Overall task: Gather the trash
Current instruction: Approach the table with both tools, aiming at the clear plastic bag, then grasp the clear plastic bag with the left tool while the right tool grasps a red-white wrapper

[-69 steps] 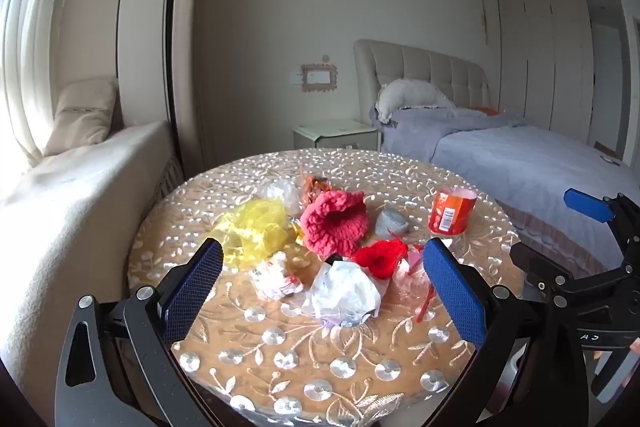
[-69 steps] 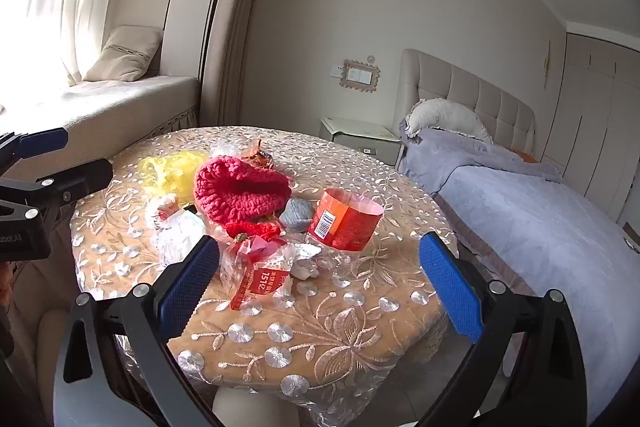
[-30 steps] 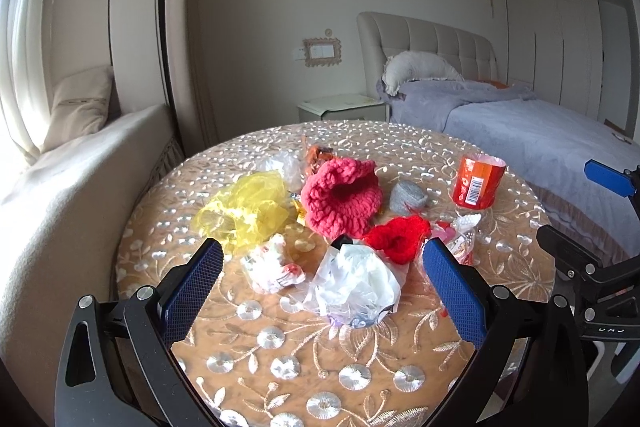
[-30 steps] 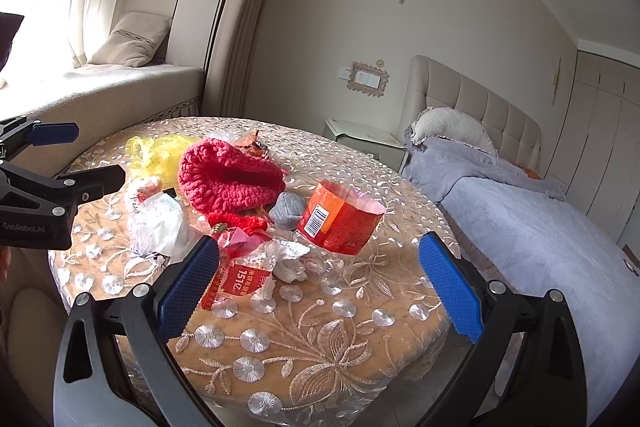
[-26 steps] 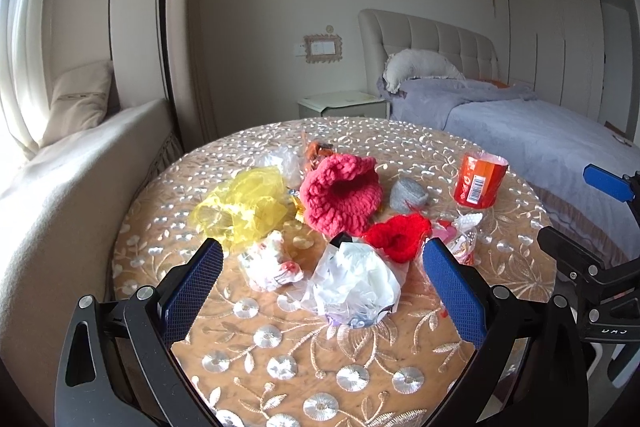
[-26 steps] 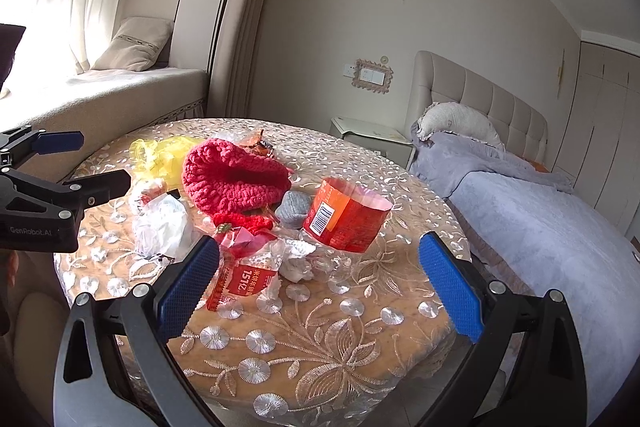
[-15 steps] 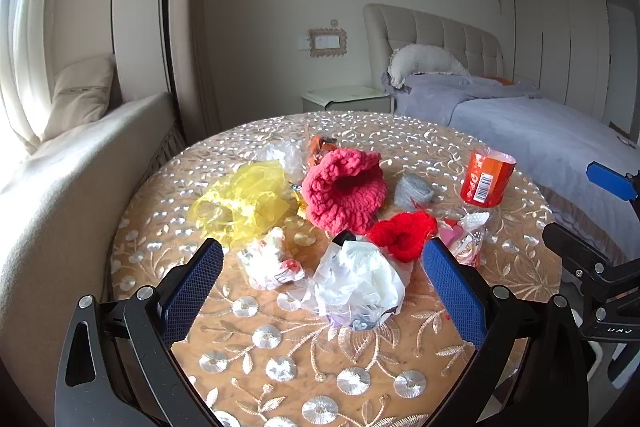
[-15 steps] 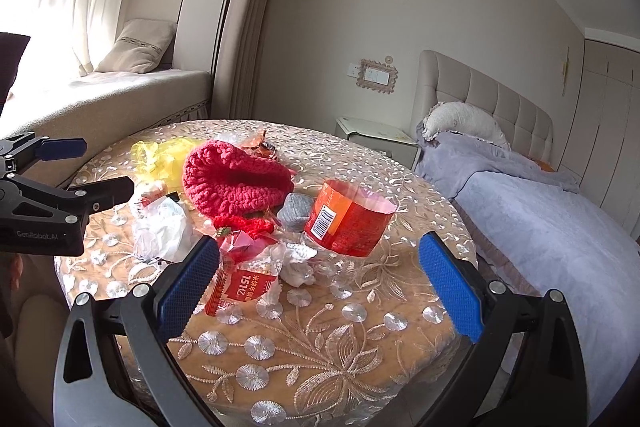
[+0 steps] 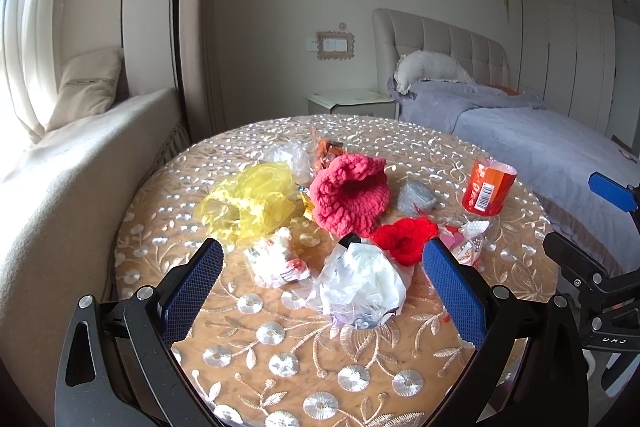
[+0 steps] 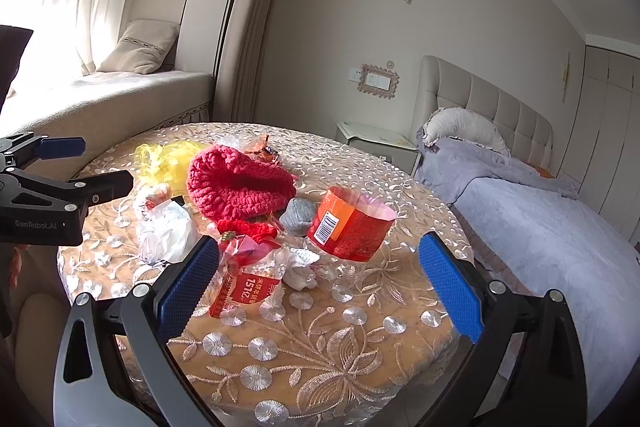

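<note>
Trash lies heaped mid-desk point(image 9: 256, 343): a crumpled white bag point(image 9: 362, 287), a red cup point(image 10: 350, 229) and wrappers around a knit hat point(image 9: 350, 193). Left claw point(image 9: 320, 287) and right claw point(image 10: 316, 283) hover spread wide and empty, probably lining up a first pick.

On the table point(image 9: 280, 347) the knit hat point(image 9: 350, 193) lies mid-pile, a bag point(image 9: 248, 201) to its left, a cup point(image 9: 488, 189) to its right, crumpled plastic point(image 9: 362, 285) nearer; the bed point(image 9: 540, 143) stands far right
</note>
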